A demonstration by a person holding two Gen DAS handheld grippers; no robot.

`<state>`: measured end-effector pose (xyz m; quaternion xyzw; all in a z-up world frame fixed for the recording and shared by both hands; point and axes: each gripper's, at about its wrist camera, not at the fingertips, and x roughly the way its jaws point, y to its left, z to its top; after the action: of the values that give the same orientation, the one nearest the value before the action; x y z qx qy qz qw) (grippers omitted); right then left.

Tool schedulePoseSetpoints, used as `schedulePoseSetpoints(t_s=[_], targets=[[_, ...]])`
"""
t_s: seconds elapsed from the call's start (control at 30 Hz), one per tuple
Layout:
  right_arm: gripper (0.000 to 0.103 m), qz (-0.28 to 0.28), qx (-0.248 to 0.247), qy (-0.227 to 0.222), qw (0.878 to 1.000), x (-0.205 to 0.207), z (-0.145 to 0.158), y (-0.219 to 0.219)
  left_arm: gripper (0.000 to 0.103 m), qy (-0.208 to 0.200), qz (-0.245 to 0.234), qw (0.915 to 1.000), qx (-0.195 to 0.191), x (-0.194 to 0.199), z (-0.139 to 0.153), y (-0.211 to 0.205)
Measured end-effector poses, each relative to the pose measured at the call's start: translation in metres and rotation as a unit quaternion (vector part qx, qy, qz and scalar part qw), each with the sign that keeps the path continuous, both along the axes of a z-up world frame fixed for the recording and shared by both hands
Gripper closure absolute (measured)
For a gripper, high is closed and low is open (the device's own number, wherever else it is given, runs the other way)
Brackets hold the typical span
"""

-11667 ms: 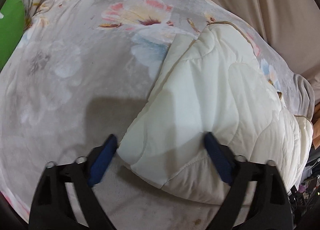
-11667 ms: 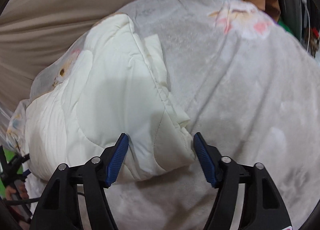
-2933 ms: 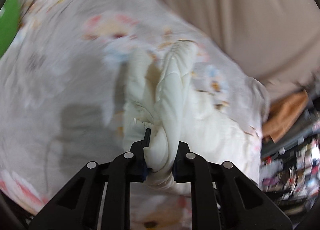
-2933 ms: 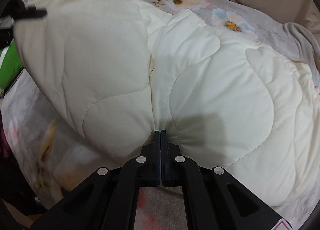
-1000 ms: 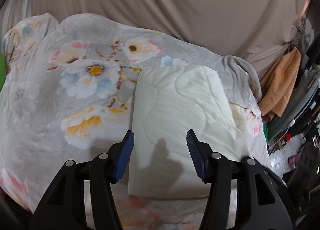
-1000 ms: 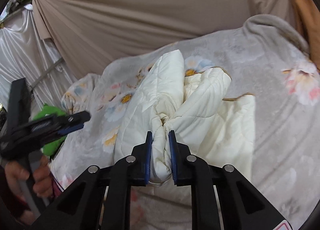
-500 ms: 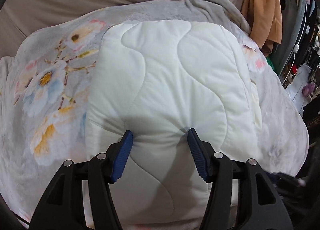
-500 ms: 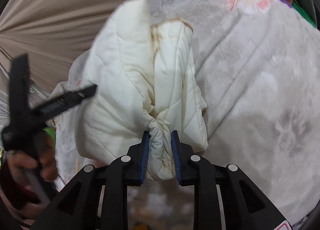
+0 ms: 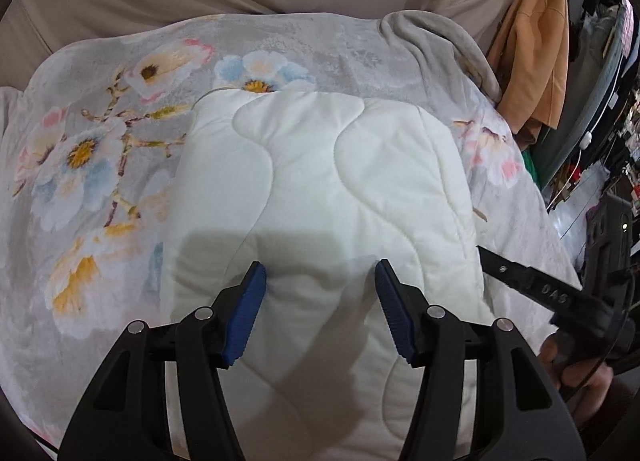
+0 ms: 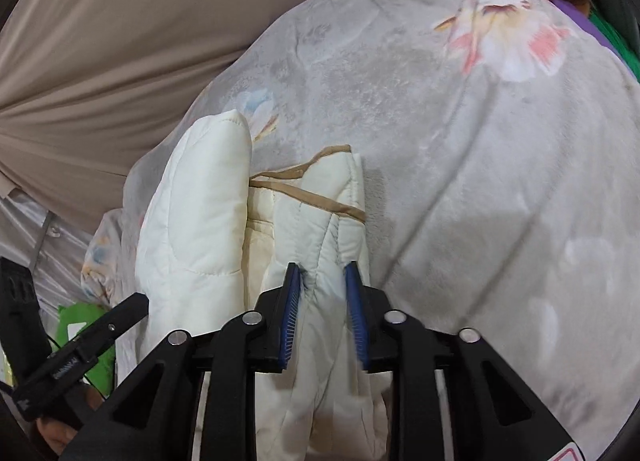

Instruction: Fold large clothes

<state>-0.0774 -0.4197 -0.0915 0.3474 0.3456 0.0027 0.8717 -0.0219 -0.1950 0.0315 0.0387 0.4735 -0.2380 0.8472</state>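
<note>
Lying on the floral blanket [image 9: 100, 189], the cream quilted garment [image 9: 320, 189] looks already folded into a thick rectangular bundle, so the task seems nearly finished; releasing and squaring the right edge remains. The left gripper [image 9: 318, 289] hovers over it, fingers spread wide and holding nothing. The right gripper [image 10: 323, 293] has its fingers part open around the stacked edge layers; whether they actually pinch is unclear. The bundle's near edge is cut off.
</note>
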Motion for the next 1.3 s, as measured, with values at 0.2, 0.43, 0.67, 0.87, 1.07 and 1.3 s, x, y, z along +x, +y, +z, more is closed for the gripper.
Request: schedulePoseSetpoints(t_s=[0.2,0.43,0.67,0.87,1.07,1.3], targets=[[0.094,0.050,-0.123,-0.047,0.990,0.032,0.048,0.031,0.050,0.019,-0.002,0.9998,-0.009,0.004,-0.011,-0.003],[0.095,0.075,-0.117,0.037,0.990,0.083,-0.008,0.020,0.050,0.010,-0.009,0.9996,0.025,0.000,-0.025,-0.015],[0.082,0.016,-0.105,-0.039,0.994,0.001,0.055,0.010,0.050,0.014,-0.002,0.9996,0.026,-0.001,-0.025,-0.016],[0.065,0.066,-0.024,0.003,0.997,0.019,0.022,0.035,0.050,0.017,0.003,0.9998,-0.002,-0.006,-0.007,-0.006],[0.097,0.042,-0.048,-0.057,0.996,-0.027,0.045,0.038,0.050,0.007,0.013,0.9998,-0.016,-0.016,0.016,0.013],[0.098,0.012,-0.070,0.032,0.997,-0.036,-0.032,0.030,0.051,0.017,-0.015,0.9990,0.038,-0.030,-0.022,-0.007]])
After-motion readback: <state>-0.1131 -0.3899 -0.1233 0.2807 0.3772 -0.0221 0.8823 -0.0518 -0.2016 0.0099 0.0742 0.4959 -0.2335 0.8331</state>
